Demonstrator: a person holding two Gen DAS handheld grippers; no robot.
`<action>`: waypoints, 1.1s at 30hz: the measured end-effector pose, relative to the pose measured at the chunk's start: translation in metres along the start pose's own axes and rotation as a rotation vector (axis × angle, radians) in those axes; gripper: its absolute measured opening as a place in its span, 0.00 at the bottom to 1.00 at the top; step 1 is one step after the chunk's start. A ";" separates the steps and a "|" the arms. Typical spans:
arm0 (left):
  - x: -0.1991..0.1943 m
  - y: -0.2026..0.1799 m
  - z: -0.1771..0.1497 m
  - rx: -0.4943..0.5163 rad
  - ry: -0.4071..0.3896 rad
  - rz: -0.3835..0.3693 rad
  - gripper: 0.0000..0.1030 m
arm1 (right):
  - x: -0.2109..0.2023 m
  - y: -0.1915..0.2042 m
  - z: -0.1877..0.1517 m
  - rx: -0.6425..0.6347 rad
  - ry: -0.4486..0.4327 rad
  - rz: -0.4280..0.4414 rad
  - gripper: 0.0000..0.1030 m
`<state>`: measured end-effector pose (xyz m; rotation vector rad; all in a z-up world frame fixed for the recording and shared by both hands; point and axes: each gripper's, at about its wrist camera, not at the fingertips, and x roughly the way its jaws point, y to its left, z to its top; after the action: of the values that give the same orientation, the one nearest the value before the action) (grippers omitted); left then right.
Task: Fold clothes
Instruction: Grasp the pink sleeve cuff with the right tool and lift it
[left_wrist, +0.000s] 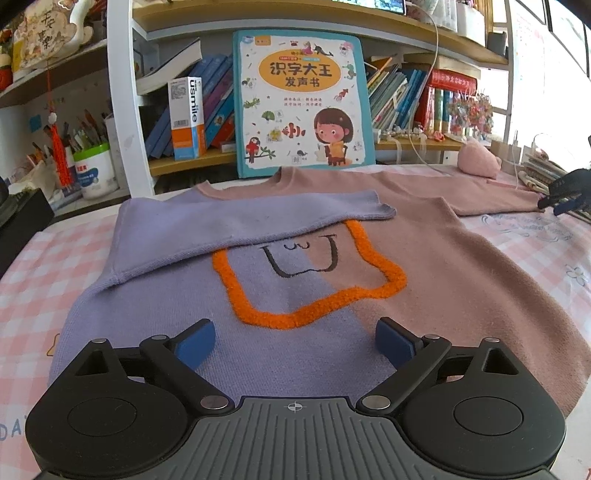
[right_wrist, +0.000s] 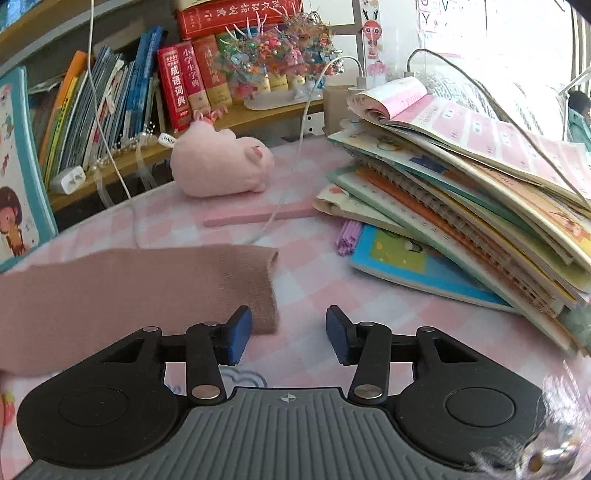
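Where the pink checked bench (left_wrist: 33, 266) spreads under everything, a two-tone sweater (left_wrist: 424, 280) lies flat on it, purple sleeve (left_wrist: 236, 218) folded across the chest, pink sleeve (right_wrist: 140, 280) stretched out sideways. Book stack (right_wrist: 461, 206) sits beyond the pink cuff; plush toy (right_wrist: 221, 166) near the shelf. Left claw (left_wrist: 294, 341) hovers over the hem, jaws apart, holding nothing. Right claw (right_wrist: 289, 334) at the pink cuff, jaws apart, left pad over the fabric edge.
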<state>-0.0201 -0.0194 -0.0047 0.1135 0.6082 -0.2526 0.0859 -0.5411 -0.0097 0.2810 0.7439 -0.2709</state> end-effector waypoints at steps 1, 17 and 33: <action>0.000 0.000 0.000 0.000 0.000 -0.001 0.93 | 0.002 0.001 0.002 0.002 -0.001 0.001 0.38; -0.001 0.001 0.000 -0.006 -0.006 -0.010 0.93 | -0.001 0.028 0.018 -0.050 -0.066 0.050 0.07; -0.005 -0.003 0.000 0.016 -0.031 -0.022 0.94 | -0.102 0.197 0.050 -0.261 -0.232 0.459 0.04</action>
<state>-0.0249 -0.0211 -0.0022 0.1184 0.5772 -0.2801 0.1120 -0.3615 0.1268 0.1620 0.4608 0.2258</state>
